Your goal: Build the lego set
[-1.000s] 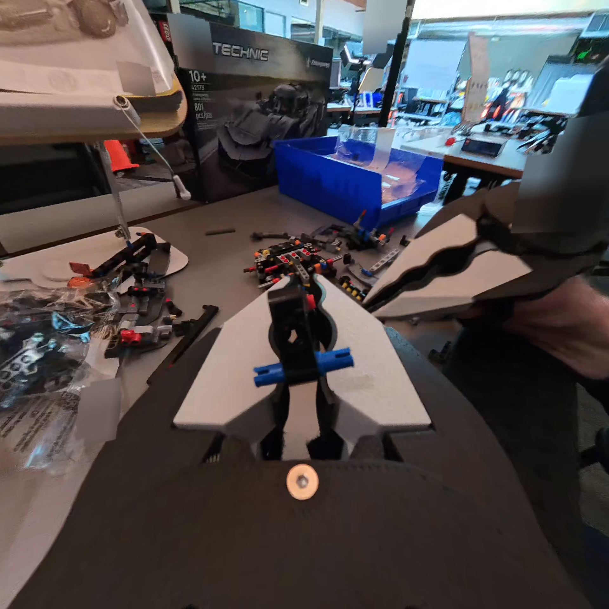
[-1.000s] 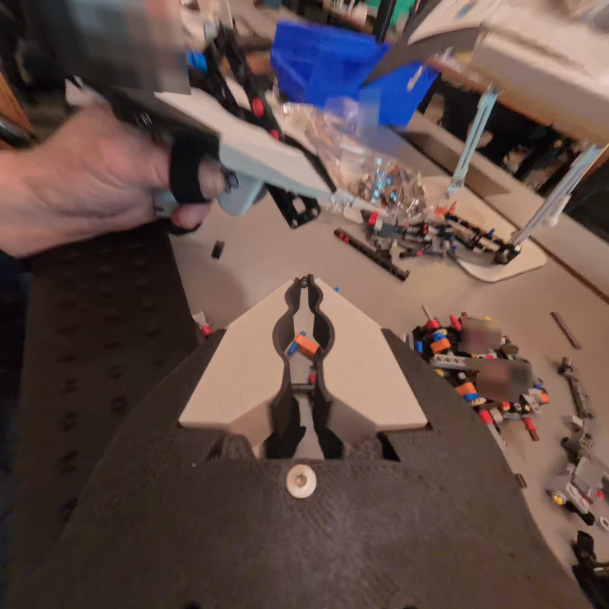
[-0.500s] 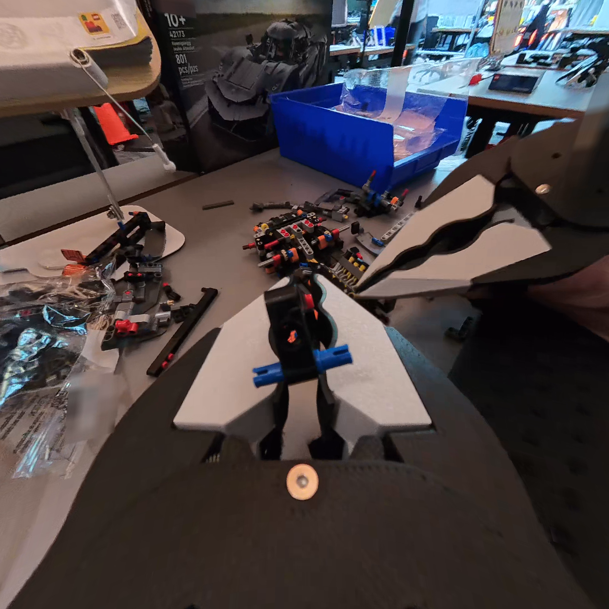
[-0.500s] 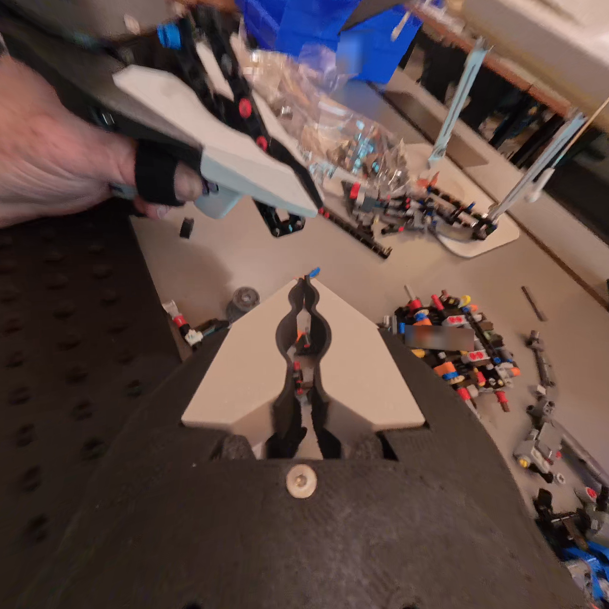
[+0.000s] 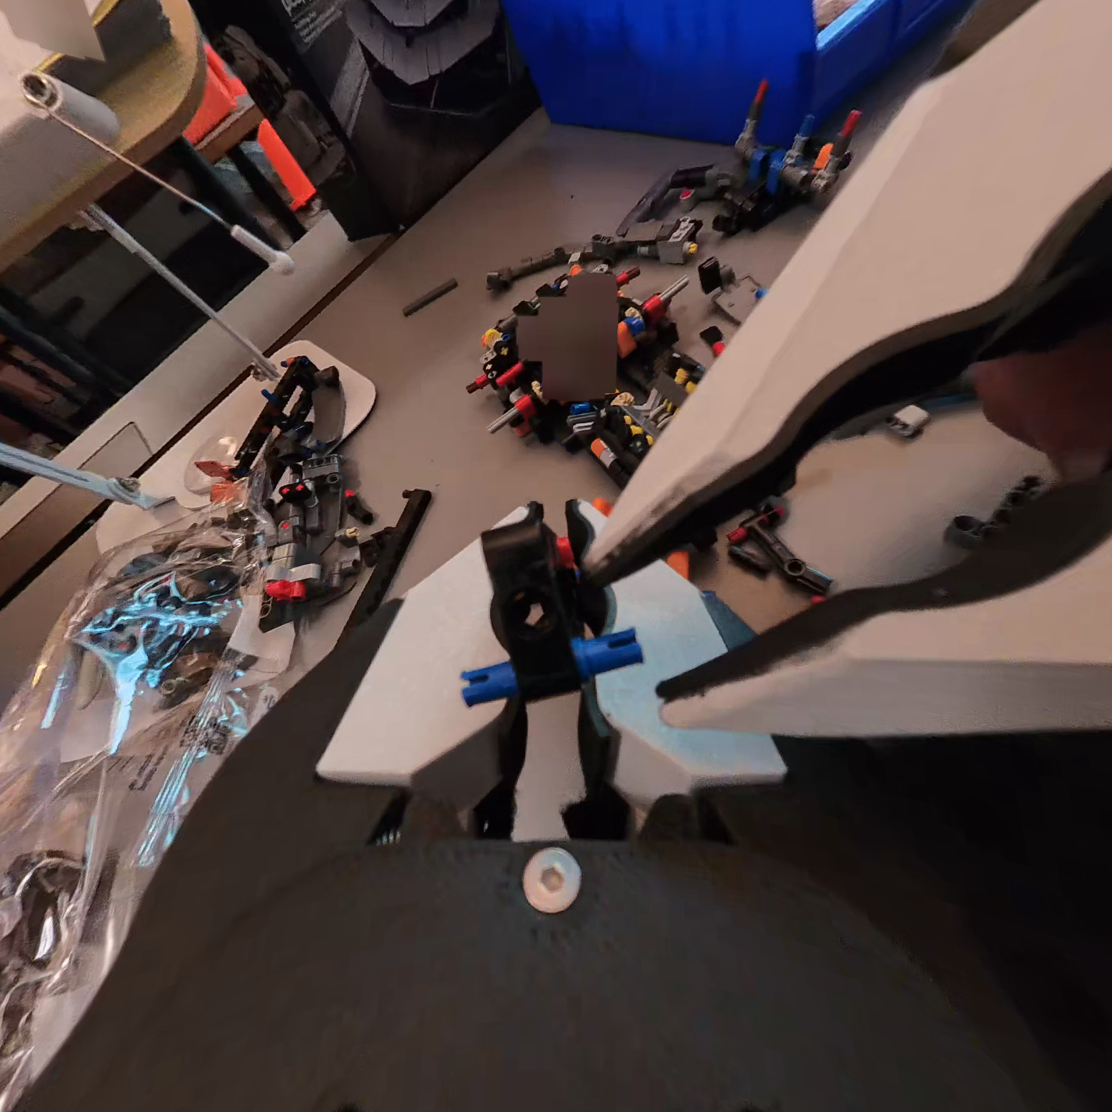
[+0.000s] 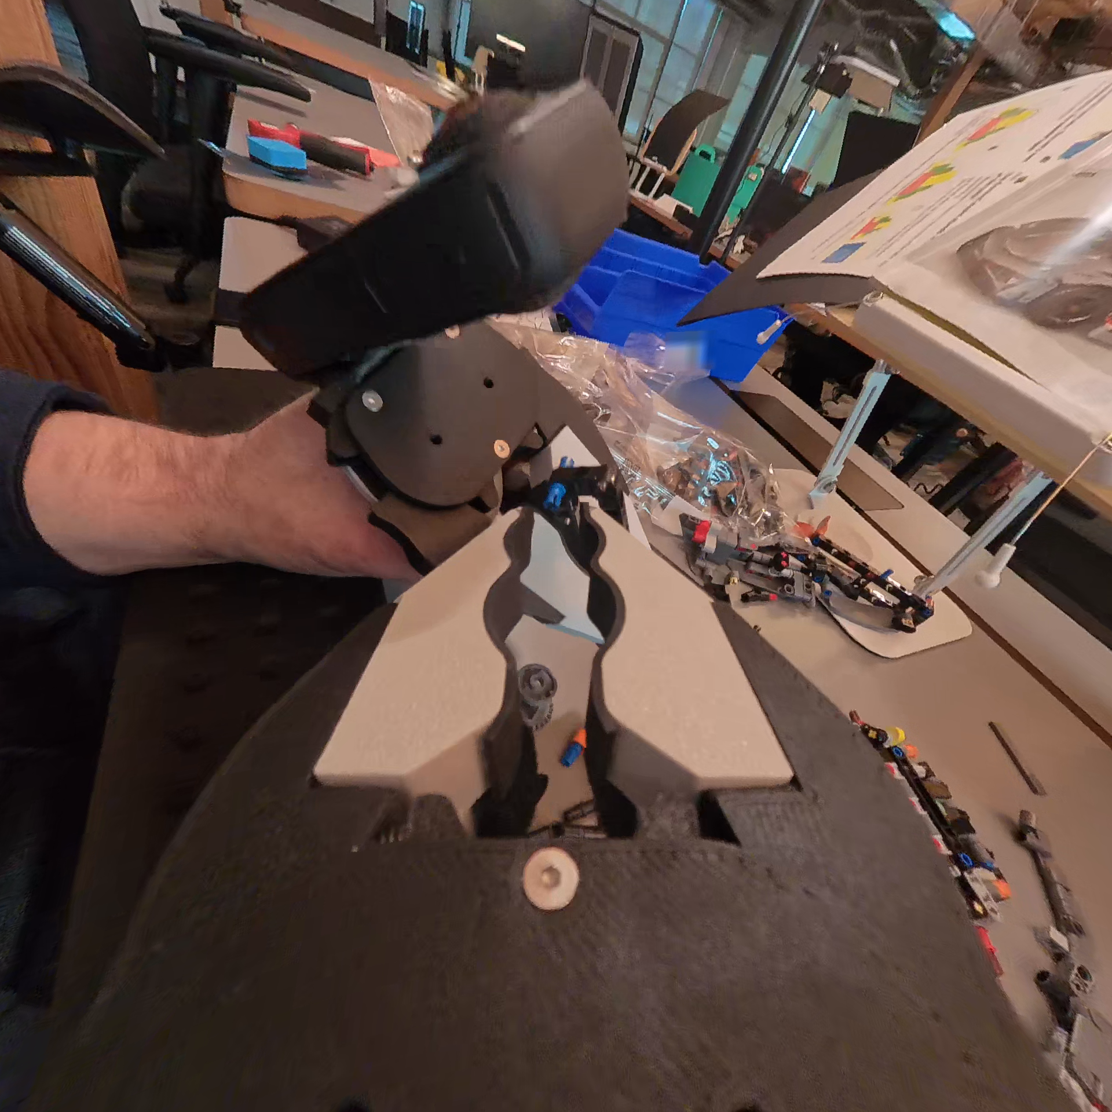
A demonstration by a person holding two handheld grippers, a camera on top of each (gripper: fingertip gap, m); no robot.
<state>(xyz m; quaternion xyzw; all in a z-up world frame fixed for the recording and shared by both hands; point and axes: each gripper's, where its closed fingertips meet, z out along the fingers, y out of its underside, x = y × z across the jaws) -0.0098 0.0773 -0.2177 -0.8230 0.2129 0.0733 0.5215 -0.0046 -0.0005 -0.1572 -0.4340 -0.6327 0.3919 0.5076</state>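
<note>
My left gripper [image 5: 553,511] is shut on a black lego beam [image 5: 529,620] with a blue pin [image 5: 605,653] through its lower end, held above the table. My right gripper [image 5: 626,632] comes in from the right, open, with one fingertip beside the beam's upper part and the other just below the pin's right end. In the right wrist view my right gripper [image 6: 556,517] is open, and the blue pin [image 6: 550,493] shows just past its tips. A hand holds the left gripper's black housing [image 6: 445,421] there.
A pile of loose parts [image 5: 602,385] lies mid-table, with a blue bin [image 5: 650,60] and a dark box [image 5: 409,90] behind. A plastic bag of parts [image 5: 138,632] and a sub-assembly [image 5: 295,421] are left. An instruction booklet [image 6: 963,180] sits on a stand. A grey gear [image 6: 535,686] lies below. The gap from one gripper's tips to the other's is roughly 9 centimetres.
My right gripper was shut and off to the side; it has opened and moved in around the beam and pin. My left gripper has tilted down, still holding the beam.
</note>
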